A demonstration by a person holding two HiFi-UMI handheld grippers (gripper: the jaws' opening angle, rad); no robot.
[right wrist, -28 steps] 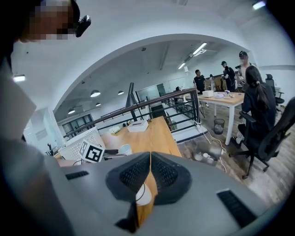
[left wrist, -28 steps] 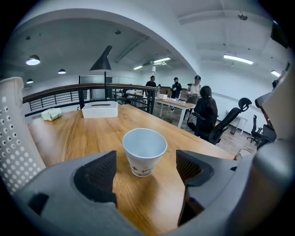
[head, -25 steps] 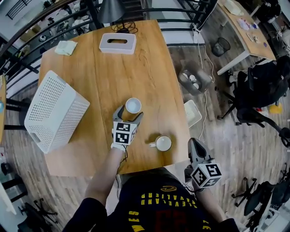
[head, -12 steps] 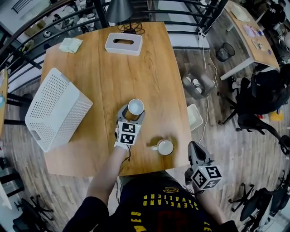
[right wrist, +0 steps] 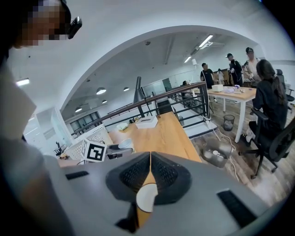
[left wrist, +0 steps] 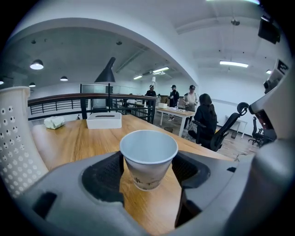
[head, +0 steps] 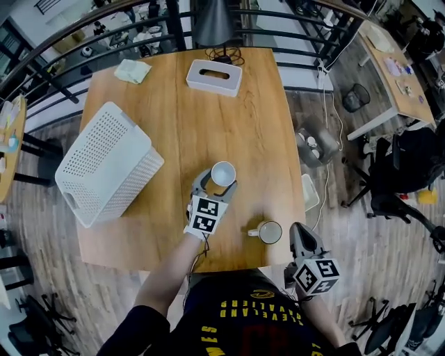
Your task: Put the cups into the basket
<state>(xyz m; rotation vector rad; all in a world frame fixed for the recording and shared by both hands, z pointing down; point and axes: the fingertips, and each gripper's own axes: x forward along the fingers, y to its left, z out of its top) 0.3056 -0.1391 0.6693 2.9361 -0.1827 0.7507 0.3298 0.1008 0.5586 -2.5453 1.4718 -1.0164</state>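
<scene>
A white paper cup [head: 222,173] [left wrist: 148,156] stands upright on the wooden table [head: 174,132], just right of its middle. My left gripper [head: 218,182] [left wrist: 147,173] reaches around it from the near side. Both pads touch its sides up near the rim. A white mug [head: 270,231] with its handle pointing left sits near the table's front right corner. My right gripper [head: 297,231] [right wrist: 150,159] hangs just off that corner beside the mug, shut and holding nothing. The white perforated basket [head: 111,163] lies on the table's left side.
A white tissue box [head: 214,76] sits at the far edge, with a lamp [head: 212,21] behind it and a crumpled cloth [head: 132,70] at the far left corner. Bare wood lies between the cup and the basket. Railings, desks, chairs and several people surround the table.
Only the head camera has shifted, so the table sits lower and further right in view. Cup, mug and both grippers keep their places relative to one another.
</scene>
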